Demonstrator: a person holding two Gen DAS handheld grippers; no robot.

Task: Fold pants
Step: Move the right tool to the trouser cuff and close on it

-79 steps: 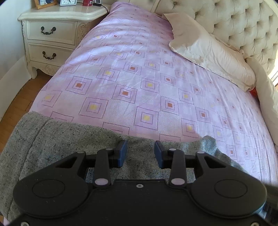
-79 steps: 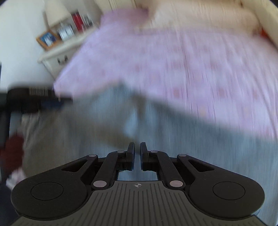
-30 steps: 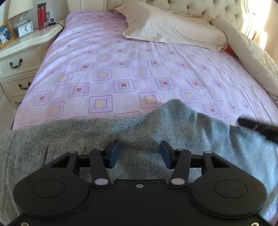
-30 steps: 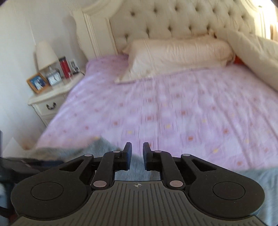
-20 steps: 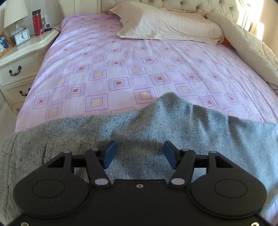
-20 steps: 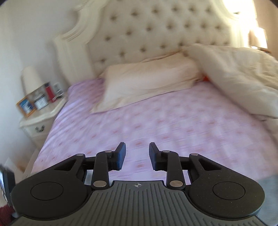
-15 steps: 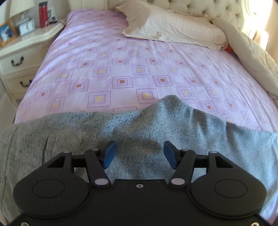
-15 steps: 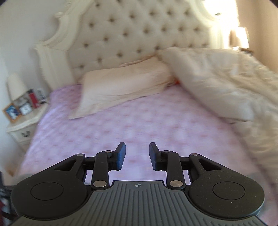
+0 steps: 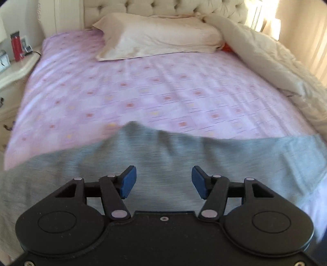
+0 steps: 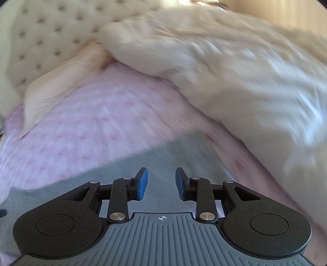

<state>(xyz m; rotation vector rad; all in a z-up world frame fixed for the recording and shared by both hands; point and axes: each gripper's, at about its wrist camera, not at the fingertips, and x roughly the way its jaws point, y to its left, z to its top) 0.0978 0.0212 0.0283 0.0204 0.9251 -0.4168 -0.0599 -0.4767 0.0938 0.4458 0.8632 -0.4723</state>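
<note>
The grey pants [image 9: 163, 151] lie spread across the near part of the pink patterned bed sheet [image 9: 143, 86]. My left gripper [image 9: 162, 182] is open and empty, held just above the grey fabric. In the right wrist view, which is blurred by motion, the pants [image 10: 163, 163] lie under my right gripper [image 10: 161, 183], which is open and empty over them.
A cream pillow [image 9: 155, 36] lies at the tufted headboard [image 9: 163, 7]. A bunched cream duvet [image 9: 276, 61] fills the bed's right side and also shows in the right wrist view [image 10: 235, 77]. A nightstand [image 9: 12, 67] with a red bottle [image 9: 16, 46] stands at the left.
Both grippers have swung to the right over the bed. The right gripper opened from nearly shut and now sits low over the grey pants. The left gripper's jaws opened wider.
</note>
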